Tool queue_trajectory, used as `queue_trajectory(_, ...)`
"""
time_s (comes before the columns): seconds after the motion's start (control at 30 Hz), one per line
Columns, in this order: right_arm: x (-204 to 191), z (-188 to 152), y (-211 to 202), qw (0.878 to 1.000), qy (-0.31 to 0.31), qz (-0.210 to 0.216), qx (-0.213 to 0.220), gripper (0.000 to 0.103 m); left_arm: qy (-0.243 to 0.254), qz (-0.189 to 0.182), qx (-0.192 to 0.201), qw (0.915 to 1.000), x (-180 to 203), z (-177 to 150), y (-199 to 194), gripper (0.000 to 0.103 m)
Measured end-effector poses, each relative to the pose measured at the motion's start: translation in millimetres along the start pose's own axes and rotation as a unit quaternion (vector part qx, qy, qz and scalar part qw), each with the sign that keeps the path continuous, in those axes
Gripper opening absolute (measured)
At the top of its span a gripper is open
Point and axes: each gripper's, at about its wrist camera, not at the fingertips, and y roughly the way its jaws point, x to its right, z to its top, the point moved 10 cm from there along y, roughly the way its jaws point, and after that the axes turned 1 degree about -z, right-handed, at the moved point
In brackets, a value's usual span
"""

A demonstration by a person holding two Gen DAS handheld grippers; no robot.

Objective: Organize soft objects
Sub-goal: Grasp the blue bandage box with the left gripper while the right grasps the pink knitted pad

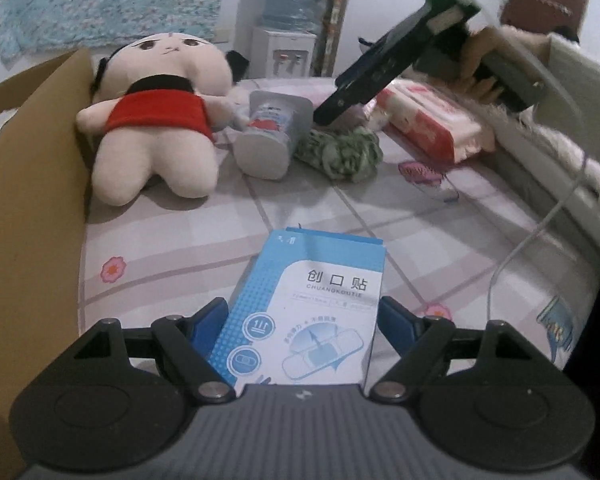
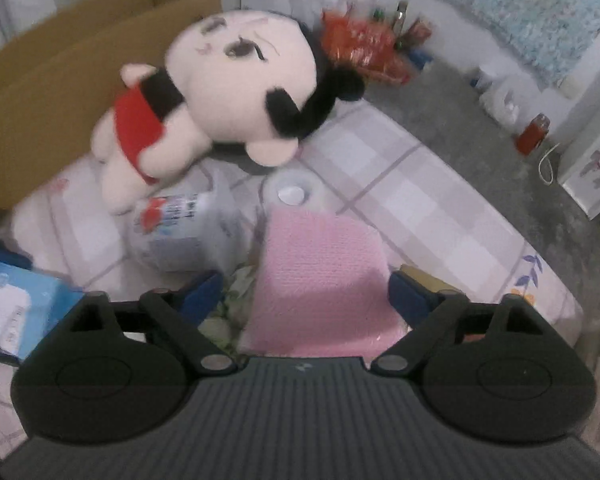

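Observation:
My left gripper (image 1: 302, 312) is shut on a blue and white plaster box (image 1: 312, 312), its blue pads (image 1: 210, 316) against the box's two long sides. That box shows at the left edge of the right wrist view (image 2: 20, 304). My right gripper (image 2: 306, 284) is open just over a folded pink knitted cloth (image 2: 320, 272); its left pad stands clear of the cloth. A plush doll (image 1: 156, 128) (image 2: 236, 92) in a red top lies against a cardboard box (image 1: 32, 160) (image 2: 60, 60). A green patterned cloth (image 1: 340, 152) (image 2: 228, 304) lies under the right gripper (image 1: 328, 112).
On the checked bedsheet (image 1: 300, 208) lie a grey-white bottle (image 1: 272, 128) (image 2: 180, 224), a red and white tissue pack (image 1: 428, 120) and a white roll (image 2: 292, 192). A white cable (image 1: 532, 240) runs along the bed's right edge. A water dispenser (image 1: 288, 48) stands beyond.

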Motion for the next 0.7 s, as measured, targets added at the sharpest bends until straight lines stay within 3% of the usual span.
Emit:
queue_trajectory(0.07, 2.9, 6.2, 11.5, 1.0, 0.002, 0.006, -0.007, 0.087, -0.01, -0.004, 0.005, 0.9999, -3.3, 1.3, -1.8, 0.082)
queue_trajectory(0.23, 7.5, 7.5, 24.9, 0.997, 0.074, 0.012, 0.0, 0.064, 0.004, -0.009, 0.008, 0.9999, 0.8, -0.7, -4.5, 0.082)
queue_trajectory(0.4, 14.3, 4.7, -5.2, 0.986, 0.152, -0.025, 0.062, 0.029, 0.005, -0.012, 0.012, 0.9999, 2.8, 0.3, -2.3, 0.081)
queue_trajectory(0.5, 22.0, -0.6, -29.9, 0.976, 0.199, -0.011, 0.089, 0.023, 0.008, -0.01, 0.017, 0.9998, 5.4, 0.9, -3.9, 0.081)
queue_trajectory(0.7, 9.4, -32.4, -41.9, 0.977, 0.2, 0.02, 0.066, 0.024, 0.004, 0.001, 0.017, 0.9998, 8.8, 1.4, -2.3, 0.081)
